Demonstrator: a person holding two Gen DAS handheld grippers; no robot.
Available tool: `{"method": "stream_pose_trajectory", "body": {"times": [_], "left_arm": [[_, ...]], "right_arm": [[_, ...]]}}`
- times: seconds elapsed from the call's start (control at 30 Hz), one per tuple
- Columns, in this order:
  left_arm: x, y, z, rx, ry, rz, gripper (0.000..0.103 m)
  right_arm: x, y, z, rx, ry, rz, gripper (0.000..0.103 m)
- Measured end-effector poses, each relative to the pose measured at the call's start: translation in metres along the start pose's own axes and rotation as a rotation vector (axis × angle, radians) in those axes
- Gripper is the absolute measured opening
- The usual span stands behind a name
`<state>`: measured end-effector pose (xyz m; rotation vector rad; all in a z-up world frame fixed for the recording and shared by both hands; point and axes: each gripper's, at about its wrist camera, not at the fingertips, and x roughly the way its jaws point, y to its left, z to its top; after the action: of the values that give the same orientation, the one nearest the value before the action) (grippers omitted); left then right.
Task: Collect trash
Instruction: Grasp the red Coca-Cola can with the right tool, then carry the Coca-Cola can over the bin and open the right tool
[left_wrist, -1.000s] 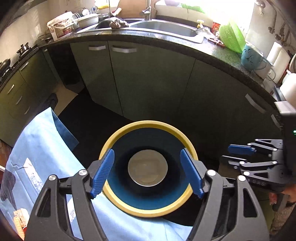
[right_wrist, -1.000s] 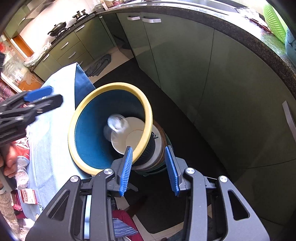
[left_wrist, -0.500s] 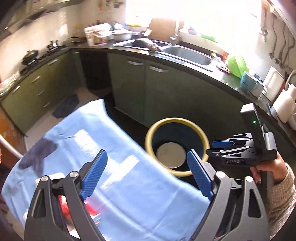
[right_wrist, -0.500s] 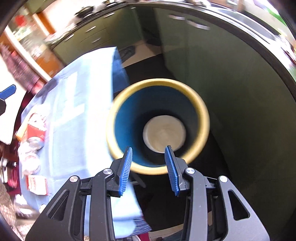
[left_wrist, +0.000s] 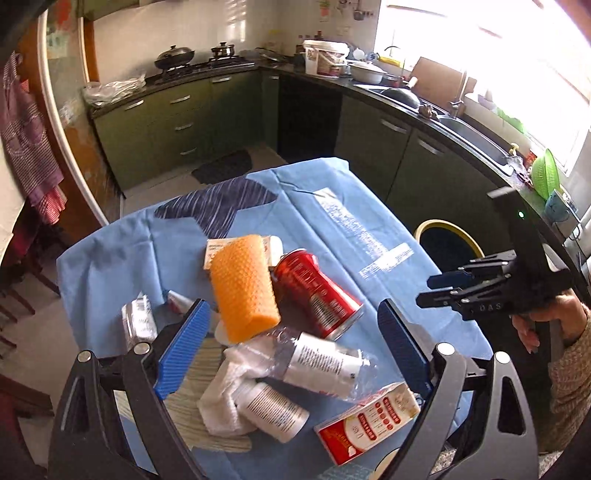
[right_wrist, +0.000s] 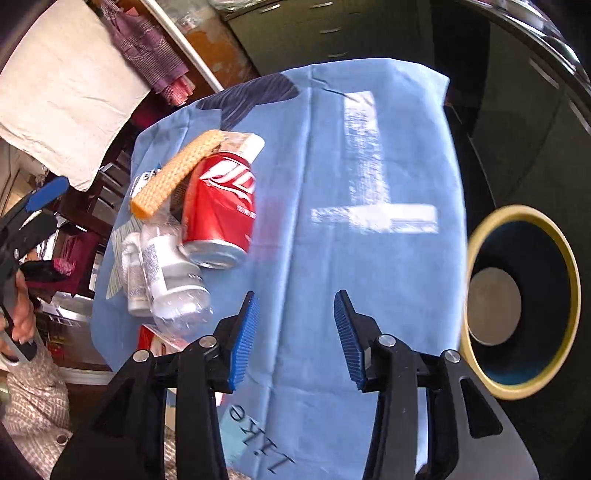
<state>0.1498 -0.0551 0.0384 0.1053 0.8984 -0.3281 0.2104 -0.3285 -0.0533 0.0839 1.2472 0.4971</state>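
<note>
A pile of trash lies on a blue cloth: a red can, an orange sponge, a clear plastic bottle, a white pill bottle, a red-and-white carton and a white tissue. My left gripper is open, above the pile. My right gripper is open and empty over bare cloth. The yellow-rimmed blue bin stands beside the table.
Green kitchen cabinets and a dark counter with a sink run along the walls. A small silver packet and a white box also lie on the cloth. A red checked cloth hangs at the left.
Both grippers have swung away from above the bin to over the table. The left now hangs over the trash pile; the right is over bare cloth, bin at its right.
</note>
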Motion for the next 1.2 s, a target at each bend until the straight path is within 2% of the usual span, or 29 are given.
{"method": "stream_pose_trajectory", "body": {"times": [0.1,0.3,0.4,0.5,0.7,0.9,1.2], "left_arm": [[-0.007,0.015,-0.013,-0.025,0.008,0.013,0.087],[-0.013,0.022,-0.03,-0.029,0.003,0.02,0.088],[-0.013,0.024,-0.033,-0.031,0.001,0.008,0.088],[-0.011,0.026,-0.034,-0.035,-0.001,0.003,0.088],[-0.006,0.032,-0.039,-0.052,0.004,-0.008,0.088],[-0.004,0.035,-0.043,-0.057,0.014,-0.002,0.088],[0.0,0.025,-0.043,-0.042,0.025,-0.007,0.088]], "right_arm": [[0.023,0.031,0.029,-0.024,0.043,0.014,0.045],[0.054,0.075,0.061,-0.073,0.107,-0.049,0.047],[0.067,0.082,0.066,-0.081,0.135,-0.093,0.055],[0.081,0.088,0.067,-0.097,0.165,-0.155,0.055],[0.11,0.086,0.07,-0.097,0.211,-0.205,0.054],[0.102,0.076,0.069,-0.091,0.172,-0.18,0.048],[0.044,0.033,0.051,-0.026,0.081,-0.113,0.047]]}}
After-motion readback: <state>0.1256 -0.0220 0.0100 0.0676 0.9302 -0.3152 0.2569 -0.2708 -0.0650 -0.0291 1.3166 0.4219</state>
